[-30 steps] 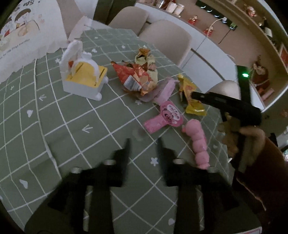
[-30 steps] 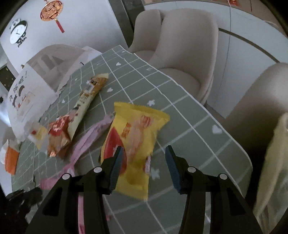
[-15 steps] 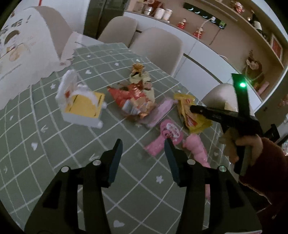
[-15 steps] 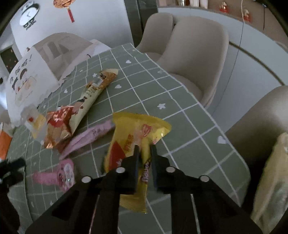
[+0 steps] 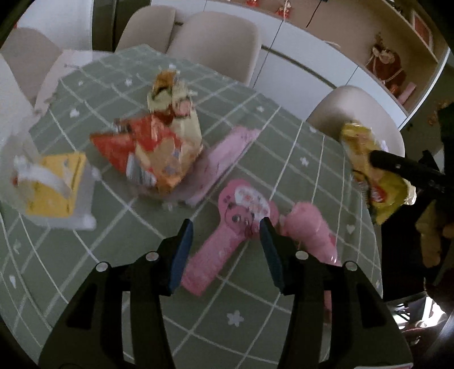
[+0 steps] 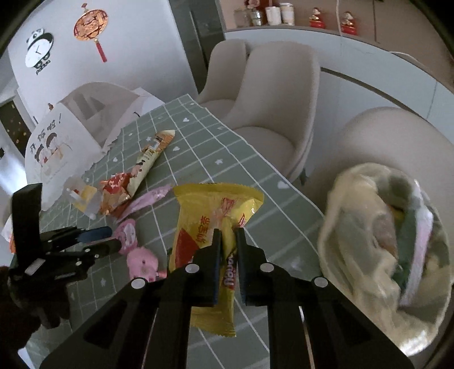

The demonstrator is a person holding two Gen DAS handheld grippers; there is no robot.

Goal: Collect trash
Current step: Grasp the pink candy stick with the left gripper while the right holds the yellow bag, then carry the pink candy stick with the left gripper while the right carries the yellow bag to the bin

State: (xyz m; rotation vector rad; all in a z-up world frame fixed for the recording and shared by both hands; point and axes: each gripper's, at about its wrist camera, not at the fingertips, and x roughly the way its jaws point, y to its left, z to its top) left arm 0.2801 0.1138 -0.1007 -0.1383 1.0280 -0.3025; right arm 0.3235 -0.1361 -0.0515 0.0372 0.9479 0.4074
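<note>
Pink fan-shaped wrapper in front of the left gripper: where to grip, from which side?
Grip the pink fan-shaped wrapper on its narrow handle-like strip, coming from above with the left gripper, jaws across the strip. It lies flat on the tablecloth, and the strip fits between the open jaws better than the round head.

A table [image 6: 198, 147] under a sage-green cloth with a white grid and small hearts and stars fills the room's middle, with beige upholstered chairs [image 6: 272, 93] drawn up along its far side and another rounded chair [image 5: 354, 110] at its corner. Behind them runs a long white cabinet [image 6: 383, 73] topped by a shelf with red figurines [image 6: 316, 17] and jars. The white wall [image 6: 136, 42] carries a panda clock [image 6: 38, 52] and a red hanging ornament [image 6: 90, 25], and the light is dim and soft.
</note>
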